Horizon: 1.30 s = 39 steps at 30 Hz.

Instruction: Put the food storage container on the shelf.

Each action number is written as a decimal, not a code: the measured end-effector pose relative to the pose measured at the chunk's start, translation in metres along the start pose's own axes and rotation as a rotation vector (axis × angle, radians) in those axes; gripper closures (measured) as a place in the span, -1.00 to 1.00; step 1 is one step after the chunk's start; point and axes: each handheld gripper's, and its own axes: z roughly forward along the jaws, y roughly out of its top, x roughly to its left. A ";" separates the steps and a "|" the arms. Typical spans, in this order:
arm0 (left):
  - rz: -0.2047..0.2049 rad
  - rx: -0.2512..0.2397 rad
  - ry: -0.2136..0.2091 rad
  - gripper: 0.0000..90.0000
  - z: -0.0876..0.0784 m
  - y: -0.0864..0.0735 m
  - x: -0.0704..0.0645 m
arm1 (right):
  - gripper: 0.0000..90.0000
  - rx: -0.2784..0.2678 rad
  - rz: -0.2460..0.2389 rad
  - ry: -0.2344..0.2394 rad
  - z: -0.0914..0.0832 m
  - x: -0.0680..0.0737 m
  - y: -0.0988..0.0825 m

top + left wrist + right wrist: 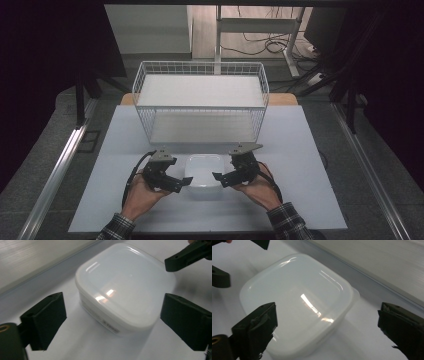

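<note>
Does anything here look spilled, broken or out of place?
Nothing stands out. The white box sits flat on the table with its lid on, between the open left gripper and open right gripper. The wire basket behind stands upright. No spill shows.

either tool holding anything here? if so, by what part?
Nothing is held. The left tool and right tool are both open, one on each side of the white lidded container, jaws wide and clear of it.
</note>
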 end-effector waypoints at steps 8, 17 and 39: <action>-0.060 -0.009 -0.034 -0.80 0.016 -0.001 0.012 | -0.81 0.000 0.031 0.003 0.012 -0.002 0.006; -0.095 0.007 -0.135 -0.70 0.026 -0.008 0.015 | -0.73 0.050 0.129 0.096 0.016 -0.007 -0.005; -0.240 -0.056 -0.098 0.65 -0.010 -0.017 0.001 | 0.64 0.009 0.289 0.127 -0.024 -0.005 -0.015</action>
